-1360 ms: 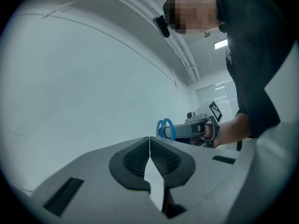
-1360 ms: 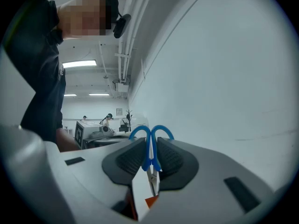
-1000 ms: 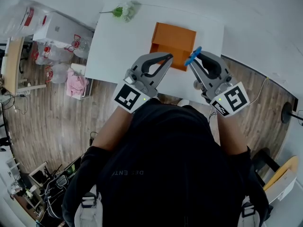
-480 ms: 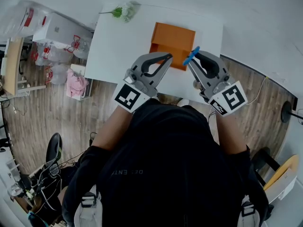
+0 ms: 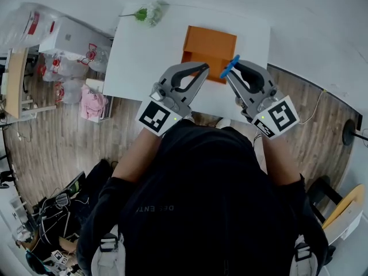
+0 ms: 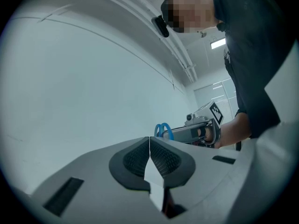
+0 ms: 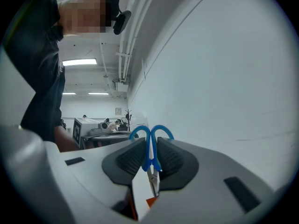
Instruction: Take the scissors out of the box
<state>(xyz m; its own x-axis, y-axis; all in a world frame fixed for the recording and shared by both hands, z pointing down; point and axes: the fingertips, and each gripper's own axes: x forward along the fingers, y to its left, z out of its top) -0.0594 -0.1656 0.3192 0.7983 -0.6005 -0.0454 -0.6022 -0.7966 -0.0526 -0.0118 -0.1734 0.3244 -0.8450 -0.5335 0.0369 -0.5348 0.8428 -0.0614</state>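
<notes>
We see little change: our right gripper (image 5: pixel 231 70) stays clamped on the scissors (image 7: pixel 150 154), above the box (image 5: pixel 210 43) at upper centre, so removal looks done; left gripper (image 6: pixel 149 147) closed, empty.

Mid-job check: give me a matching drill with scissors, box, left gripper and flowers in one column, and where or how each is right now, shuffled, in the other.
Things:
1. scissors
2. box
3. left gripper
4. flowers

States:
A. shut, nothing between the jaws
B. orange, on the middle of the table
C. at the table's far left corner
D. clamped in the right gripper, blue handles sticking out

Pairs: 1-D, 2-B, 3-A, 4-C
</notes>
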